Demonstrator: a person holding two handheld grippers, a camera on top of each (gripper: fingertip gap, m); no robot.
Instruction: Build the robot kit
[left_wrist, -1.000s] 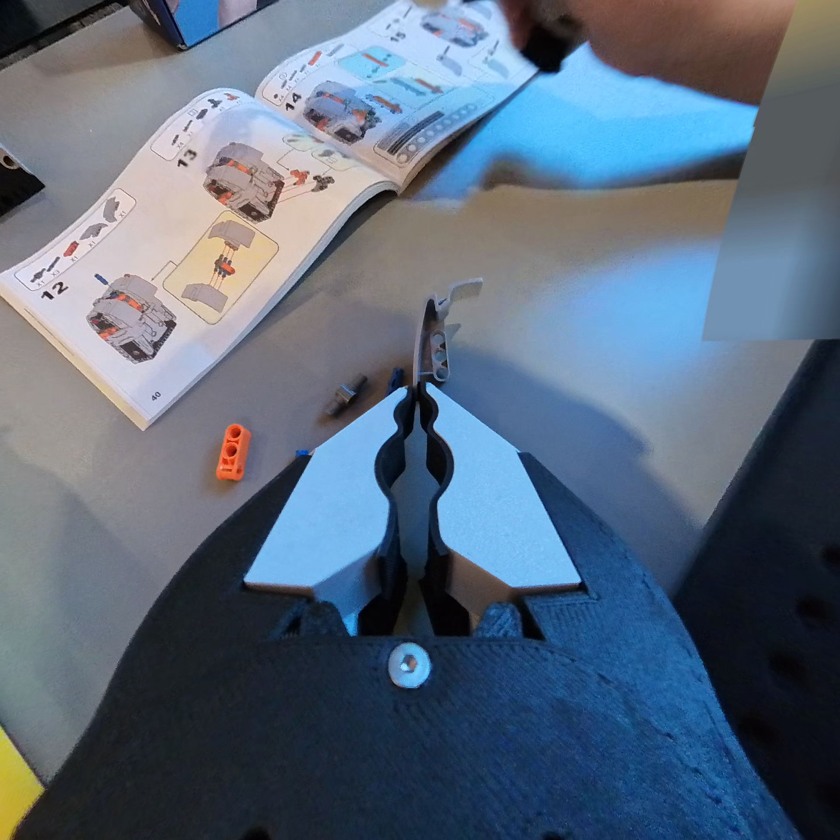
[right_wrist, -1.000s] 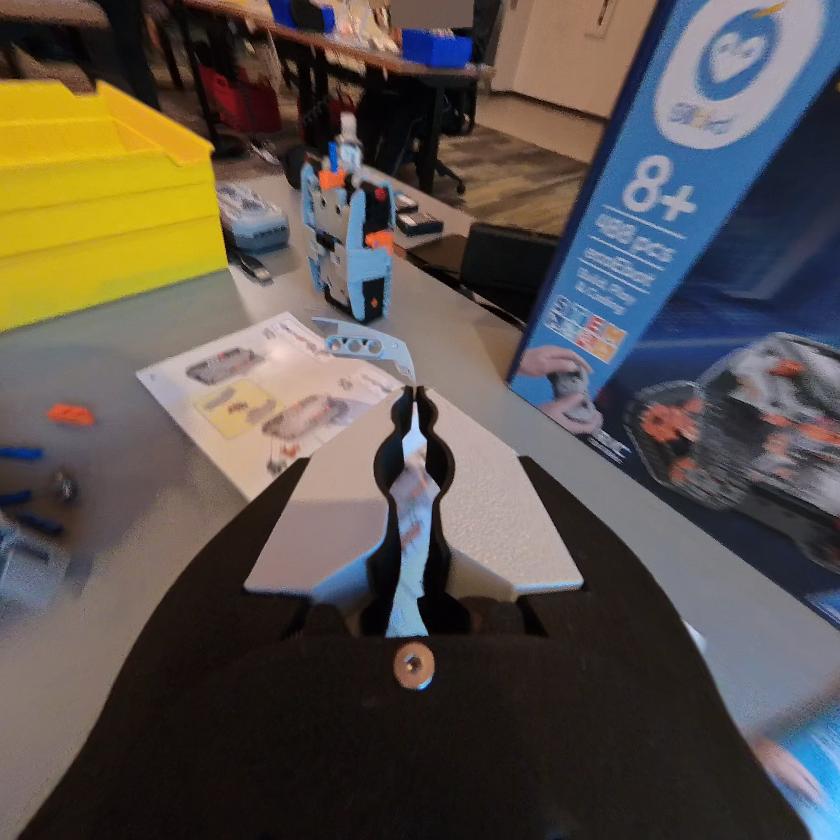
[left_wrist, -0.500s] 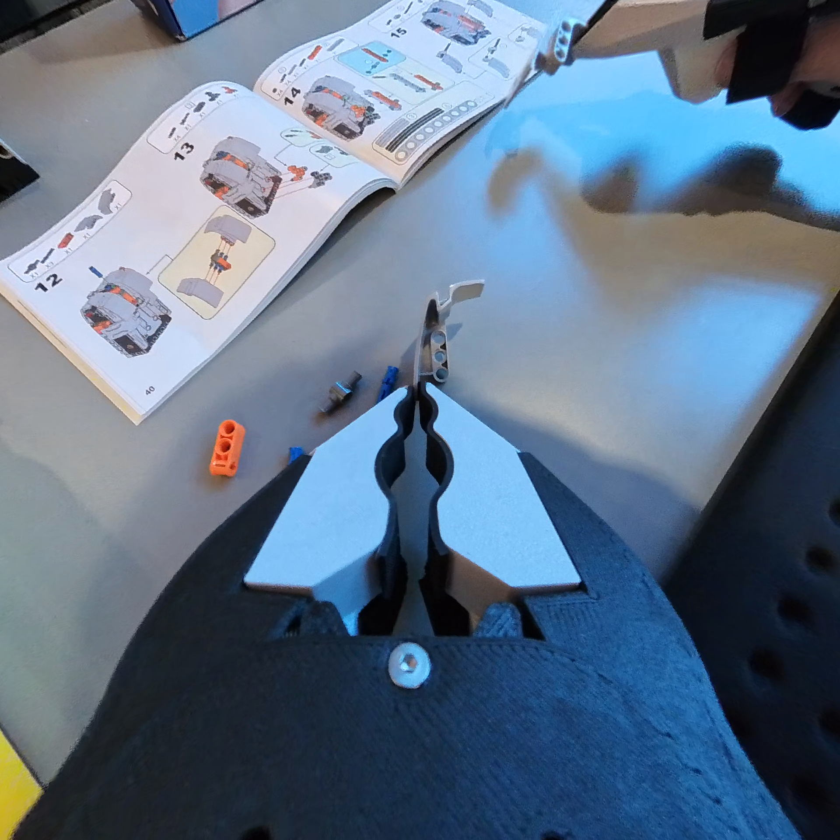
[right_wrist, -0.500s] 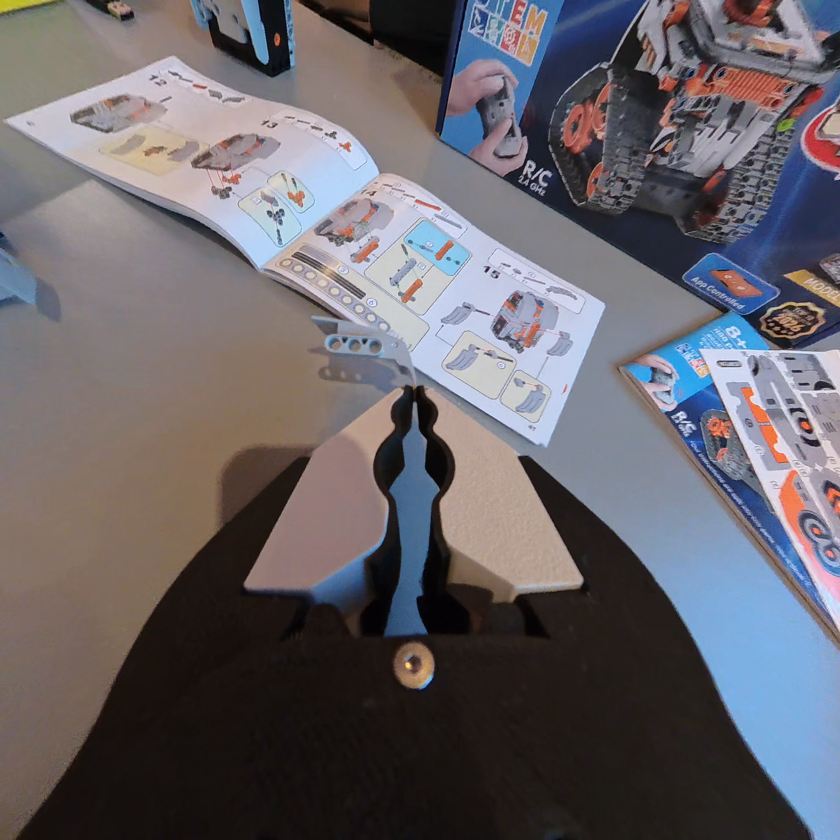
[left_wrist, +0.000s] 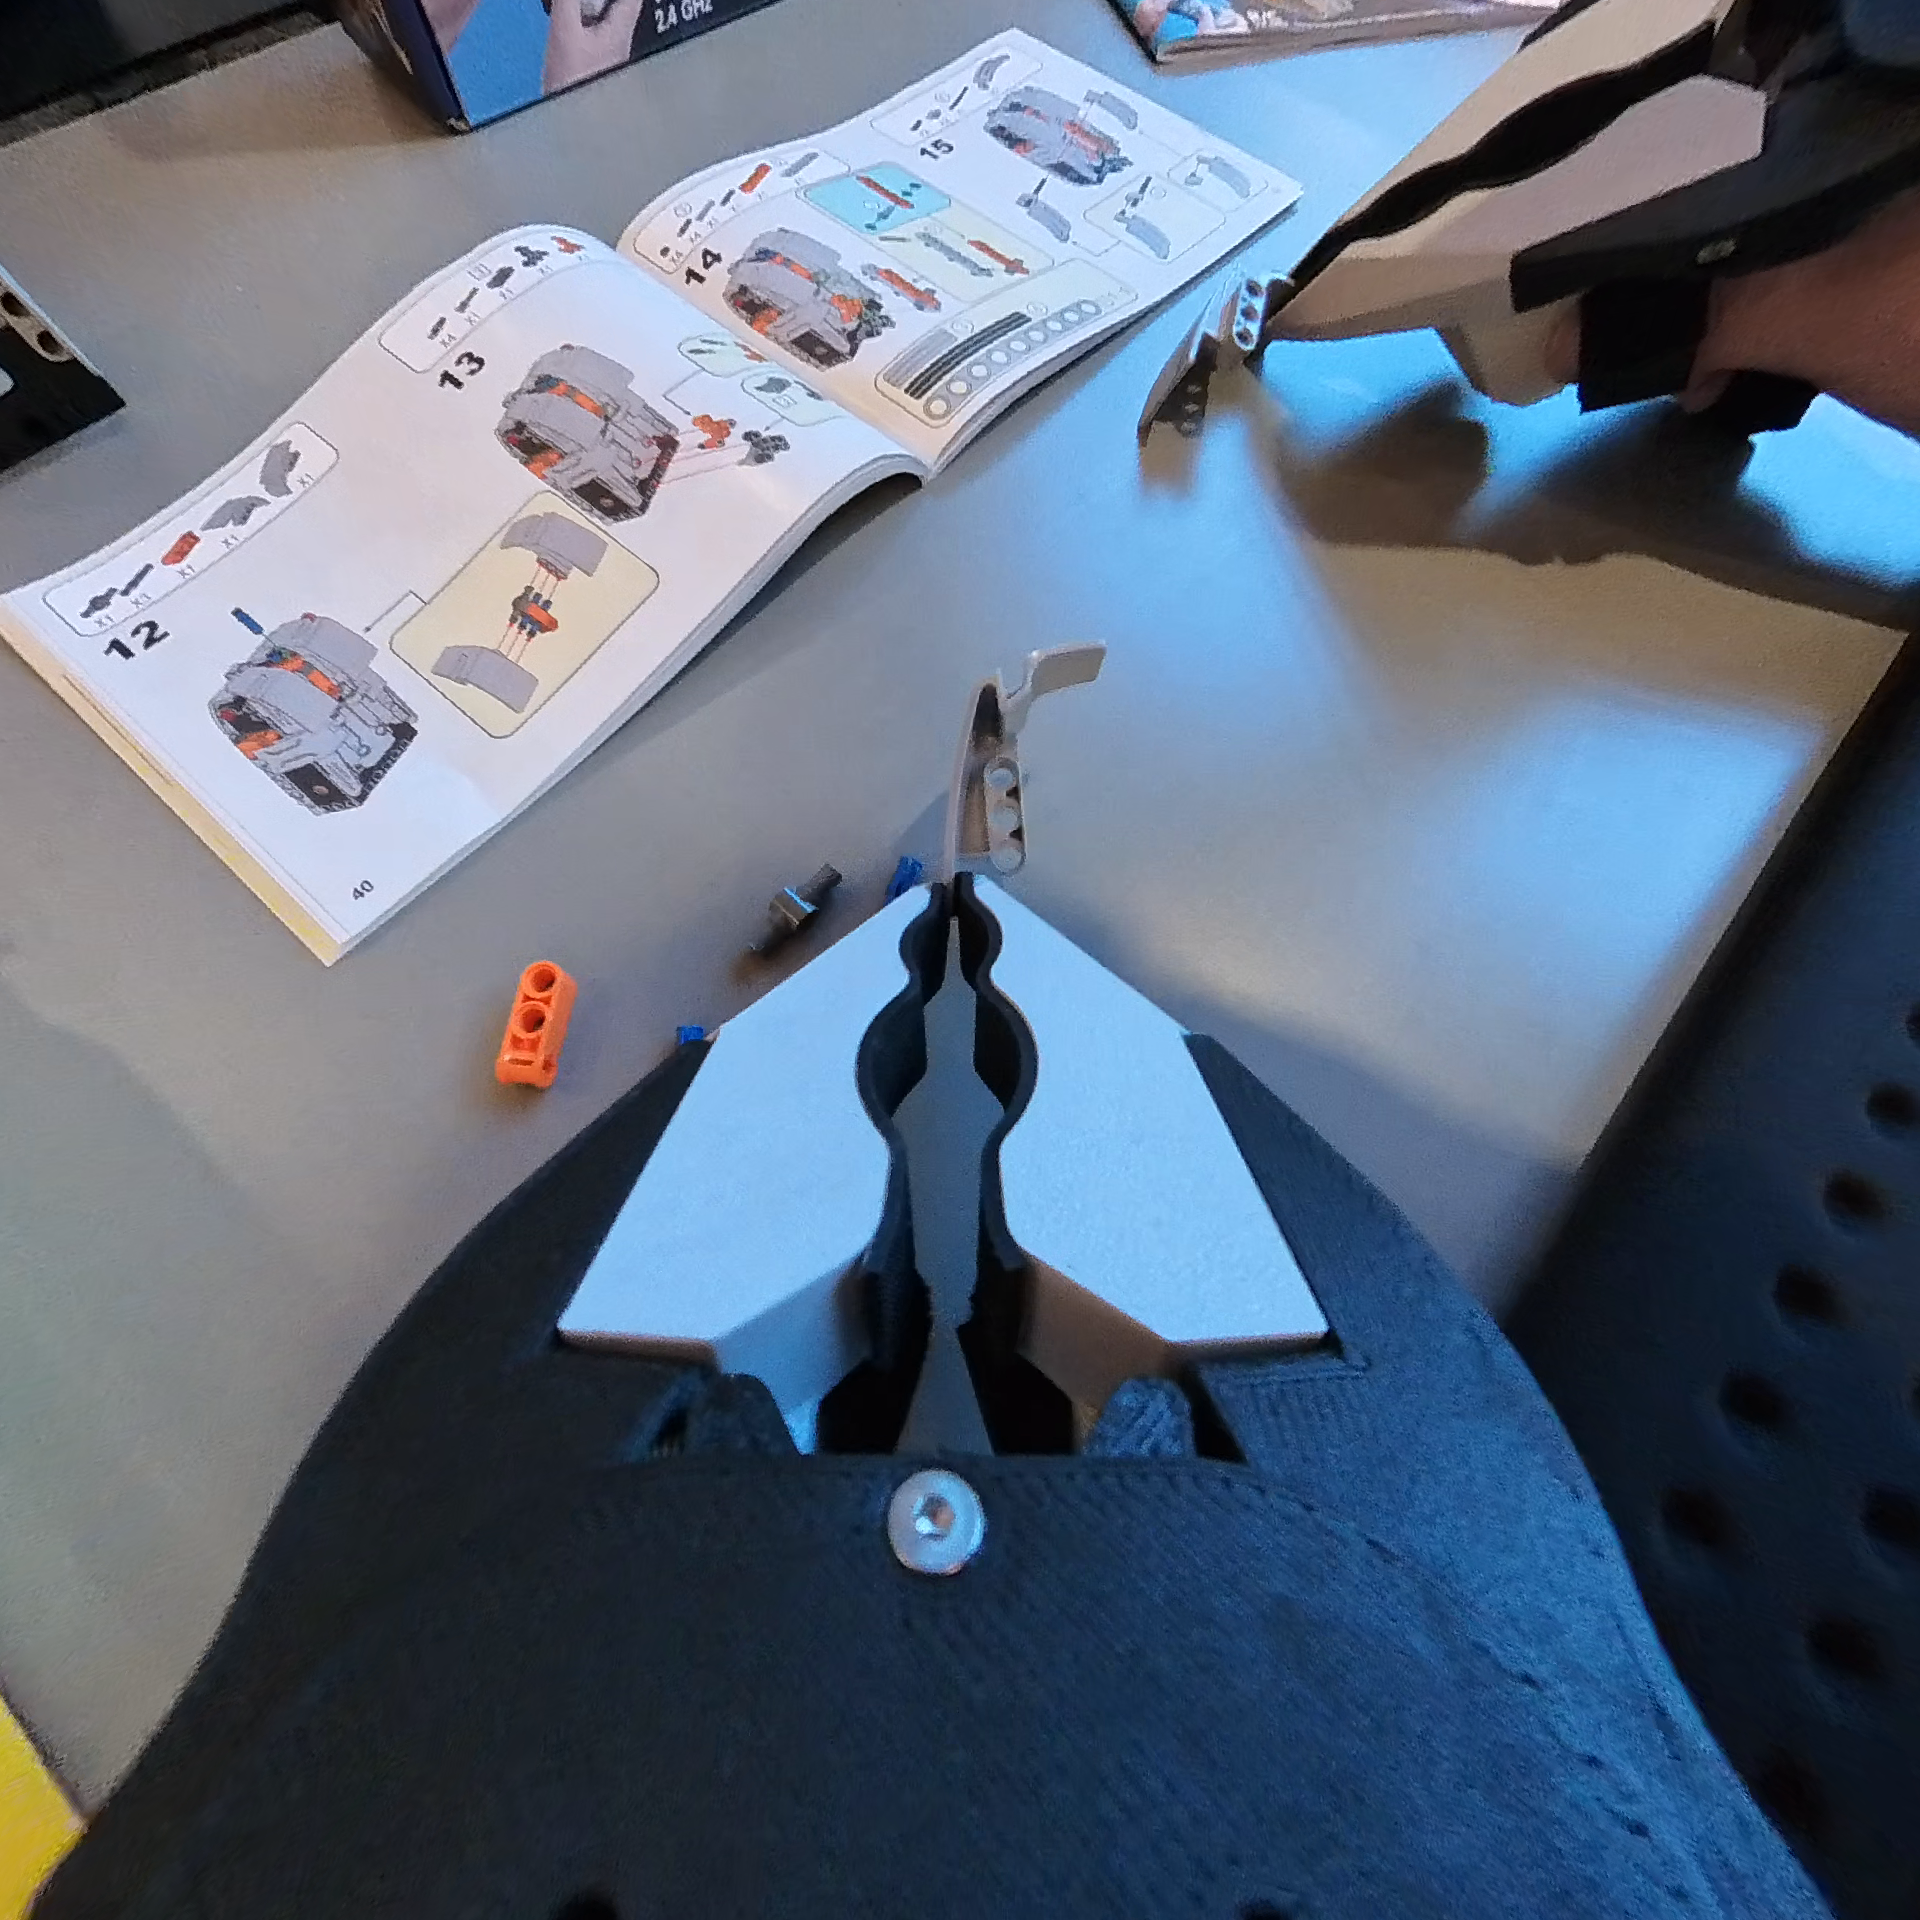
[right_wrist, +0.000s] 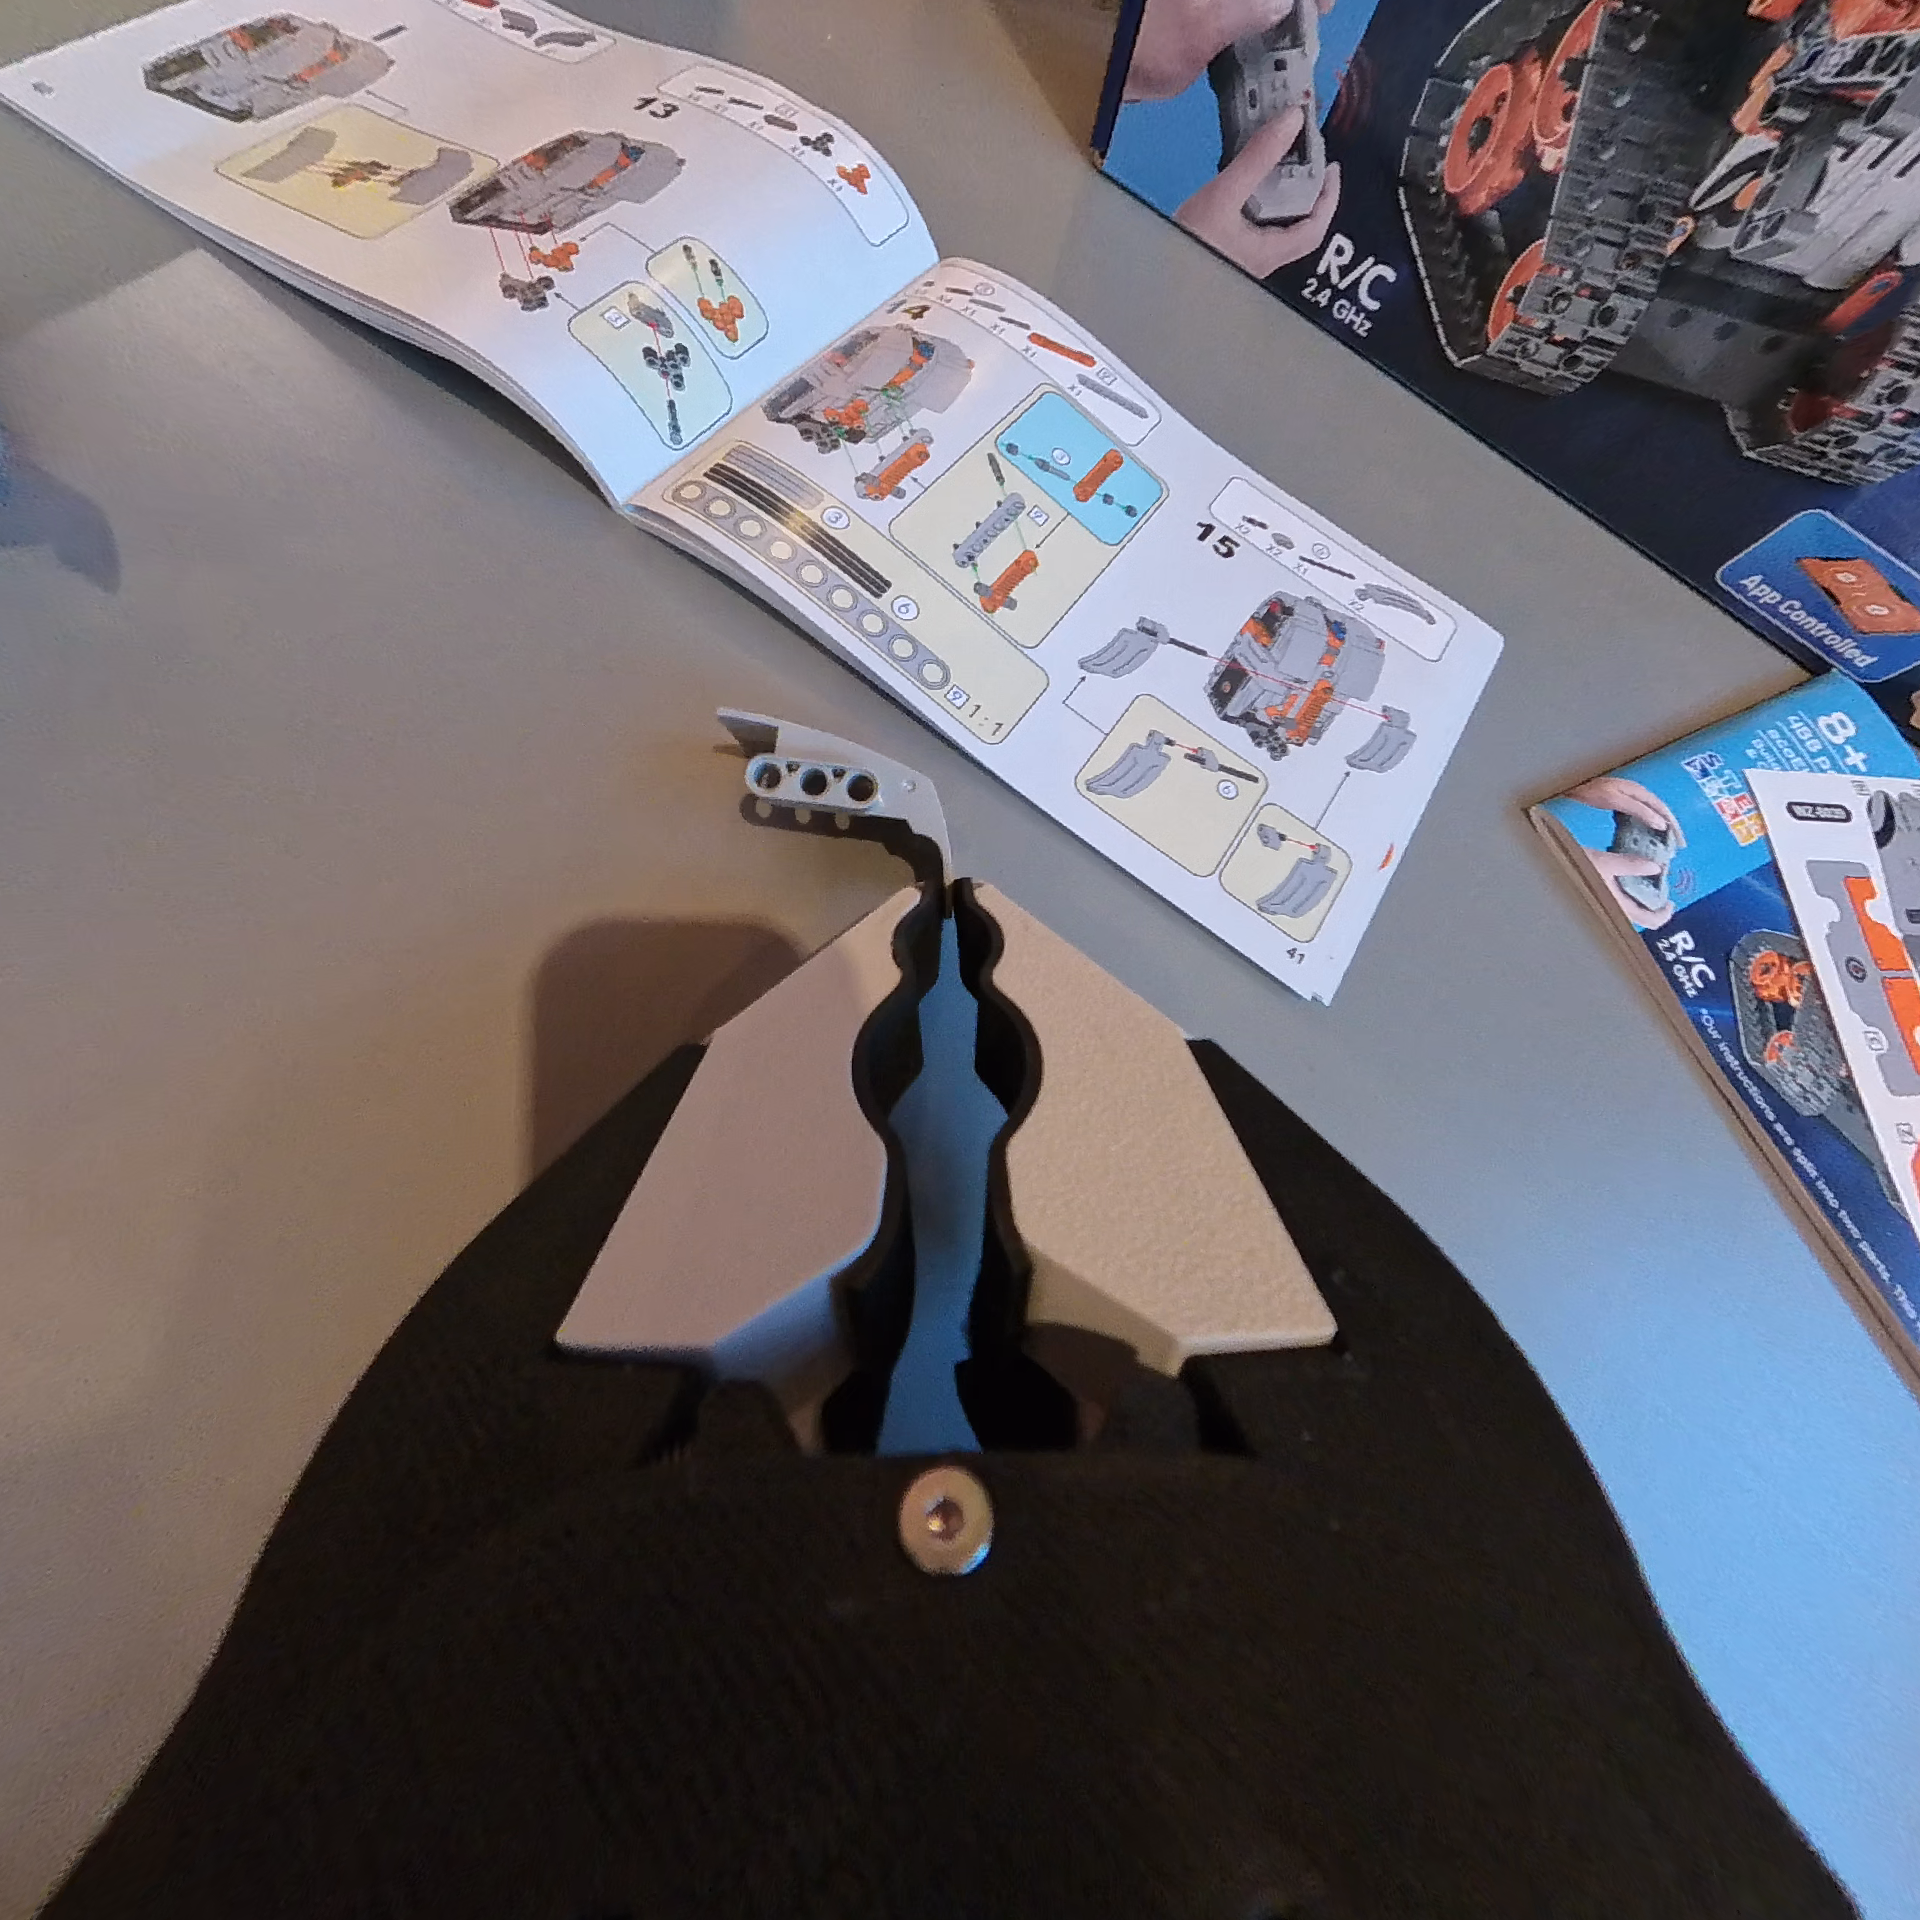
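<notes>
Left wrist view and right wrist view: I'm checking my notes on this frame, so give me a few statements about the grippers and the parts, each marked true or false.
1. The left gripper is shut on a grey curved panel piece. True.
2. The right gripper is open and holds nothing. False: it is shut on a grey panel piece with holes.
3. The instruction booklet lies open on the grey table. True.
4. The orange connector is clamped in the left gripper. False: it lies loose on the table, left of the gripper.
5. A dark pin lies on the table between the orange connector and the left gripper's tips. True.
</notes>
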